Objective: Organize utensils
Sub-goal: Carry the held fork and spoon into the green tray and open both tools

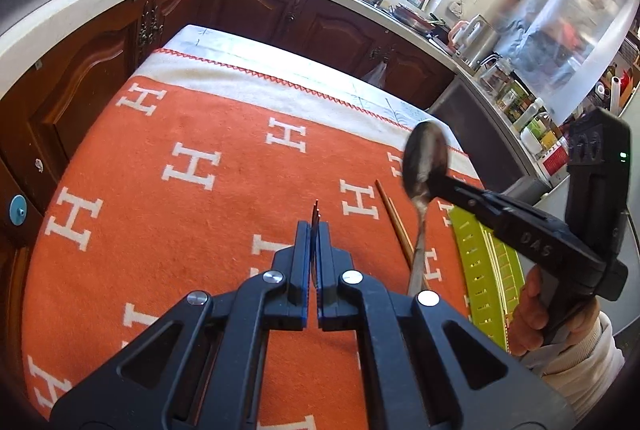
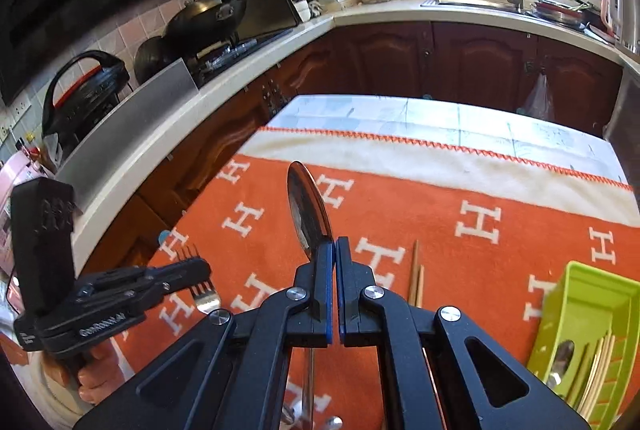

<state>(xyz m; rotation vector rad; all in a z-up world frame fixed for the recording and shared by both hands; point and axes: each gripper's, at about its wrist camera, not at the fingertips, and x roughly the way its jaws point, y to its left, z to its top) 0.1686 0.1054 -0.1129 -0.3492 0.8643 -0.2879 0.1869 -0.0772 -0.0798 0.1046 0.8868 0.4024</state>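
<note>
Your left gripper [image 1: 316,230] sits closest to the lens, its black jaws pinched nearly together on the thin silver metal fork [image 2: 200,286], which shows edge-on between the pads in the left wrist view and tines-up in the right wrist view. Your right gripper [image 2: 334,250] is likewise closed tight, clamping the neck of the polished steel spoon [image 2: 308,205] with its bowl standing above the fingertips and its handle hanging down below. Both utensils are lifted clear of the orange blanket with white H letters [image 1: 192,133] that covers the tabletop, held upright, probably so they can be dropped handle-first or laid lengthwise into the lime-green slotted plastic utensil tray [image 2: 580,294] at the tabletop's right edge.

By count: one fork in hand, one spoon in hand, one pair of wooden chopsticks [image 2: 416,278] lying on the blanket just left of the tray, well inside the near edge. In the tray you can see at least one more spoon [image 2: 560,358] and several pale chopsticks [image 2: 600,366]; their exact number cannot be told

Judging by this, the sorting is well along, with the loose chopsticks left to collect
</note>
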